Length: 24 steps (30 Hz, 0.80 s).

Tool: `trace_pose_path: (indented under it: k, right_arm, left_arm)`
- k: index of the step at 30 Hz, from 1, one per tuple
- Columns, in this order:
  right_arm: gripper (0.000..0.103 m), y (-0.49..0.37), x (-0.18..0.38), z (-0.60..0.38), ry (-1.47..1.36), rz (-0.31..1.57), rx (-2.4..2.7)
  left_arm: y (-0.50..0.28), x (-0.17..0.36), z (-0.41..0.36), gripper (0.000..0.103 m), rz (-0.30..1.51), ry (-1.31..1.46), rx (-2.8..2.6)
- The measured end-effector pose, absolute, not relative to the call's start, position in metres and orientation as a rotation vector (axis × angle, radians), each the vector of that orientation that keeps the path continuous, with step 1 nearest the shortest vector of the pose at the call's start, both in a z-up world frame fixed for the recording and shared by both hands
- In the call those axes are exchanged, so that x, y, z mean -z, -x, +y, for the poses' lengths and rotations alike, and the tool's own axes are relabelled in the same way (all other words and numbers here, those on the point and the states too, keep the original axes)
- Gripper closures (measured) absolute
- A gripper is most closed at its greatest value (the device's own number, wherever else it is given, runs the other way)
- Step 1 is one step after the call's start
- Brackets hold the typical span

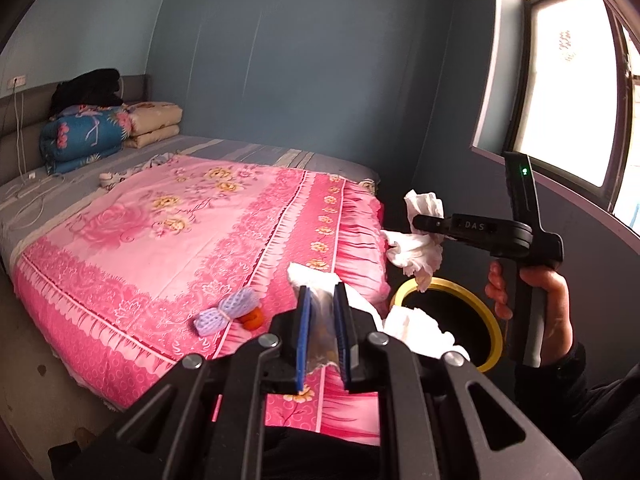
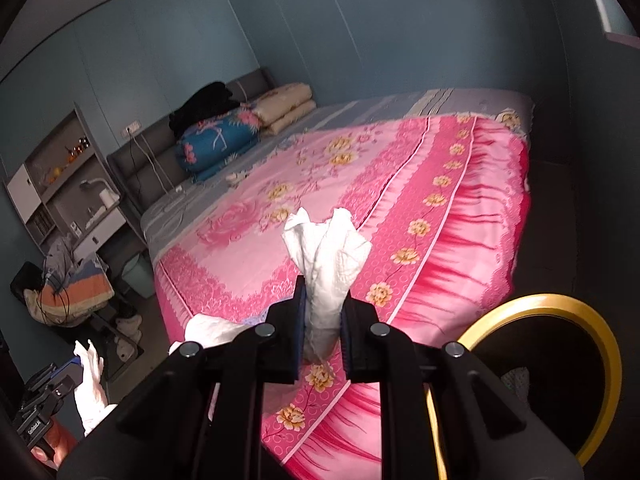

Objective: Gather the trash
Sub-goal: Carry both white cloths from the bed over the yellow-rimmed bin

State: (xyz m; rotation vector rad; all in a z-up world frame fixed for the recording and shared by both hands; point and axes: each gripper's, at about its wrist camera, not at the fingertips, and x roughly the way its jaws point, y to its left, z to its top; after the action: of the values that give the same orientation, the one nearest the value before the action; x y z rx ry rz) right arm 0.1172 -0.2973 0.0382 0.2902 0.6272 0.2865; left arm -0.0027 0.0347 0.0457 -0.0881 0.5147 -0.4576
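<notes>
My left gripper (image 1: 323, 320) is shut on a clear plastic wrapper (image 1: 320, 320) bunched with white tissue (image 1: 310, 276), held above the near corner of the pink bed (image 1: 168, 240). More white paper (image 1: 420, 332) shows beside its right finger; I cannot tell whether it belongs to the held bunch. My right gripper (image 2: 323, 320) is shut on a crumpled white tissue (image 2: 328, 260). From the left wrist it appears as the right gripper (image 1: 418, 224) above a bin with a yellow rim (image 1: 494, 336). A lilac foam net (image 1: 226, 310) and an orange scrap (image 1: 252, 318) lie on the bed.
The yellow-rimmed bin (image 2: 604, 344) stands on the floor at the bed's corner, its inside dark. Folded quilts (image 1: 88, 136) are piled at the headboard. A shelf unit (image 2: 68, 184) and a heap of clothes (image 2: 68, 292) are at the bed's far side. A window (image 1: 568, 92) is to the right.
</notes>
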Motion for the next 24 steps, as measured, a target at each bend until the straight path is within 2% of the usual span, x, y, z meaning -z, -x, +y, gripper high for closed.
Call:
trace_pose_path:
  k: [10, 24]
  right_arm:
    - [0.089, -0.092, -0.05, -0.337, -0.296, 0.543, -0.177]
    - [0.088, -0.069, -0.049, -0.398, -0.289, 0.464, -0.019]
  left_arm:
    - [-0.001, -0.05, -0.004, 0.092, 0.519, 0.034, 0.502]
    - [-0.038, -0.03, -0.077, 0.092, 0.592, -0.038, 0.595]
